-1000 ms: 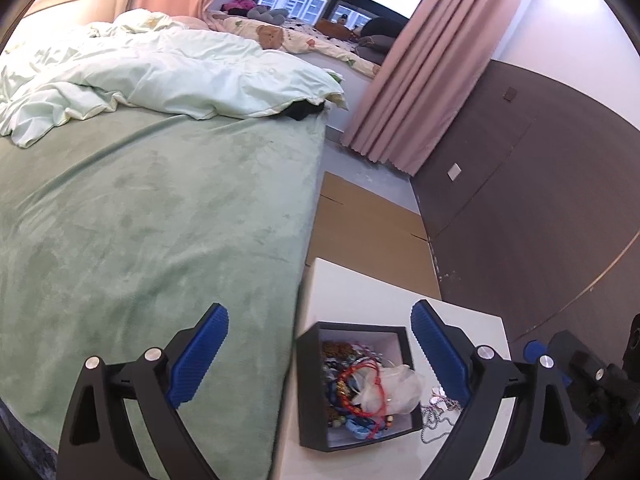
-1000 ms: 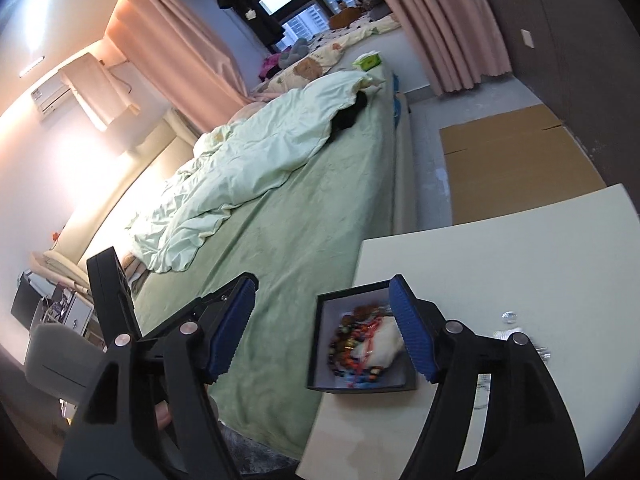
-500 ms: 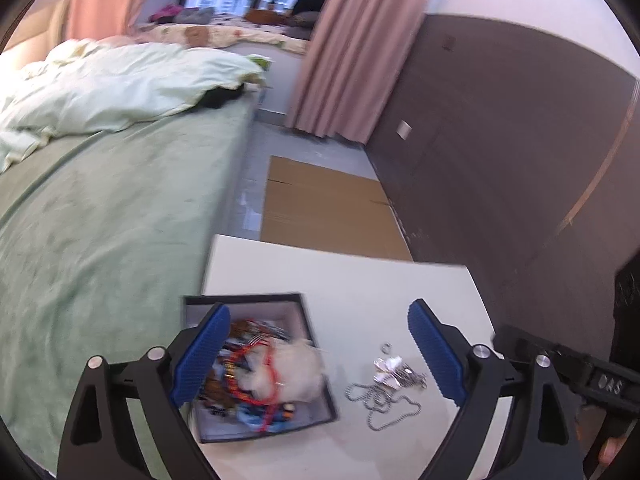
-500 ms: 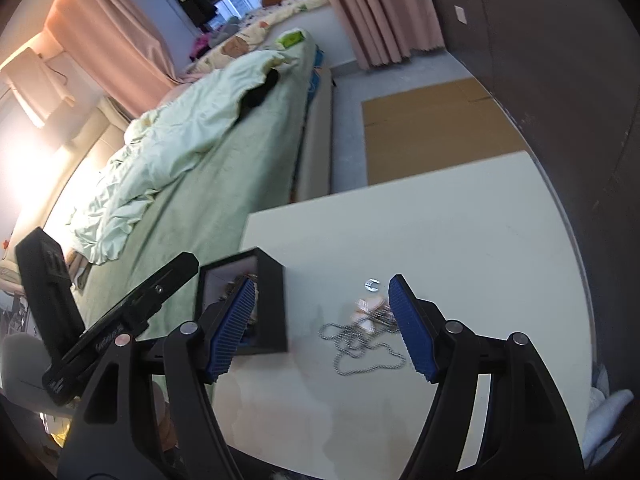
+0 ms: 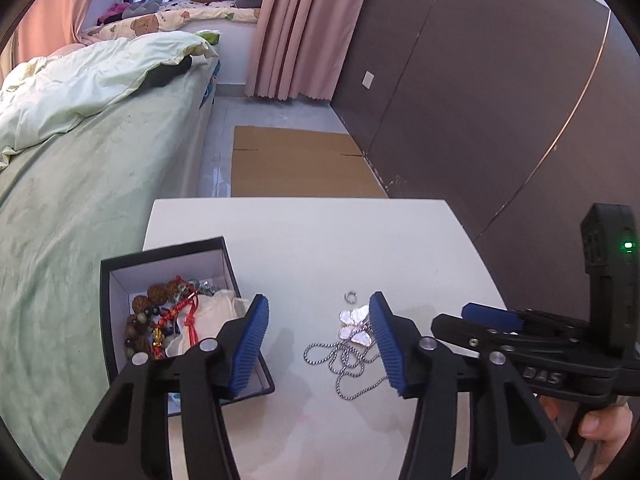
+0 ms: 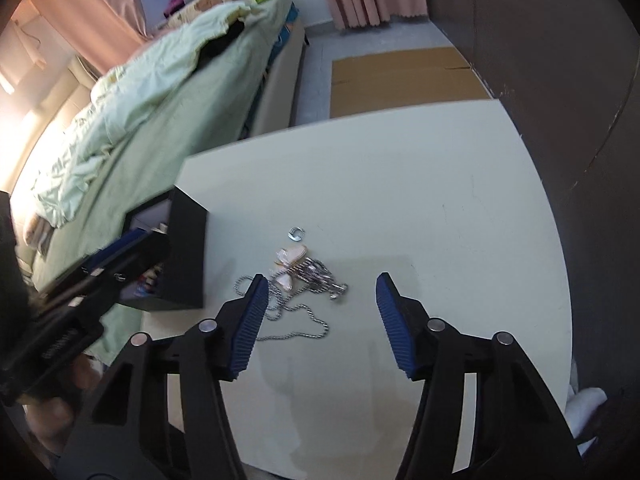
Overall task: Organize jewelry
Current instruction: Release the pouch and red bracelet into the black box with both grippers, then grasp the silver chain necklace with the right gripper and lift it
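Note:
A black open box [image 5: 120, 268] sits at the table's left edge and holds beads, red cord and a white pouch [image 5: 216, 312]. It also shows in the right wrist view [image 6: 188, 256]. A silver chain necklace [image 5: 352, 360] with white butterfly charms [image 5: 354, 322] lies on the white table [image 5: 320, 240], with a small silver ring [image 5: 351, 296] just beyond. My left gripper [image 5: 320, 340] is open above the box's right edge and the chain. My right gripper [image 6: 318, 320] is open and empty over the necklace [image 6: 304, 280] and the ring [image 6: 296, 233].
A green bed [image 5: 80, 160] lies left of the table. Flat cardboard [image 5: 296, 160] lies on the floor beyond the table. A dark wall panel [image 5: 480, 100] runs along the right side. The right gripper's body [image 5: 560, 344] sits at the table's right.
Both grippers have swung right, from the bed and box toward the necklace on the table, and come lower and closer to it. Both stay open.

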Tool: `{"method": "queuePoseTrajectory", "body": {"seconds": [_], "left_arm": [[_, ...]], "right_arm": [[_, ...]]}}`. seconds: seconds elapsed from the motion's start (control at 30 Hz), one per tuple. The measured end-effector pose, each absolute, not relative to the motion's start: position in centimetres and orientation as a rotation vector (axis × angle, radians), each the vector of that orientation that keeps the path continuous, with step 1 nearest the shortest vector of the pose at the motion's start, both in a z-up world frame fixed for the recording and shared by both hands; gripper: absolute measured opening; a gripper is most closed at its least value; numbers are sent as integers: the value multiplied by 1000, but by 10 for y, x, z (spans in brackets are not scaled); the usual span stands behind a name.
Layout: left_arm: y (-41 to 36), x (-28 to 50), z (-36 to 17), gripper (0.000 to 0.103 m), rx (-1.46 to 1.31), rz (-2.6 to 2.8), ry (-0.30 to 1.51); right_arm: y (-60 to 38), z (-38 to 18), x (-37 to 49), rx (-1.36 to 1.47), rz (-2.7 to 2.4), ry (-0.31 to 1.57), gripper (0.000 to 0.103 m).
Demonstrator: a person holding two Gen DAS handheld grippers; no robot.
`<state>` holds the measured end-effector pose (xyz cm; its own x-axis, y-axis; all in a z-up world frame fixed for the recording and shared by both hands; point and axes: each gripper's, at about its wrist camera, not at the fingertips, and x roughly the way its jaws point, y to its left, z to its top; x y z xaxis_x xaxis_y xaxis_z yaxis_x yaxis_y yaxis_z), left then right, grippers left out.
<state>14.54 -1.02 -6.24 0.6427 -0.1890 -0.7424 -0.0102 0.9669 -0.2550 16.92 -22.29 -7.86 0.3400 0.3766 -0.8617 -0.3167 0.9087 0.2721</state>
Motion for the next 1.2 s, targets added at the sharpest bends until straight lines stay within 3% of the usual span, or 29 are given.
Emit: {"method": "queuePoseTrajectory", "body": {"seconds": [0.37,0.43,0.47,0.77,1.1,1.2], "left_arm": [[6,142,-65,47,-252,-66,870],[9,143,-64,47,-257,-60,864],[9,144,-63,47,-258,-58,862],[8,150,-63,47,-261,-59,862],[-11,169,-68,46,-270,-100,873],[-18,178,-73,40,-274,-115,894]], "right_arm": [[-191,-116,175,-133,475,1159,40],[-188,-122,178,-146,468,1161,35],[-187,-125,179,-153,469,1165,28],[-178,-127,176,-196,504,1151,10],[-216,-79,178,-31,485,1099,10],[-224,-67,177,-5,491,1083,10]]}}
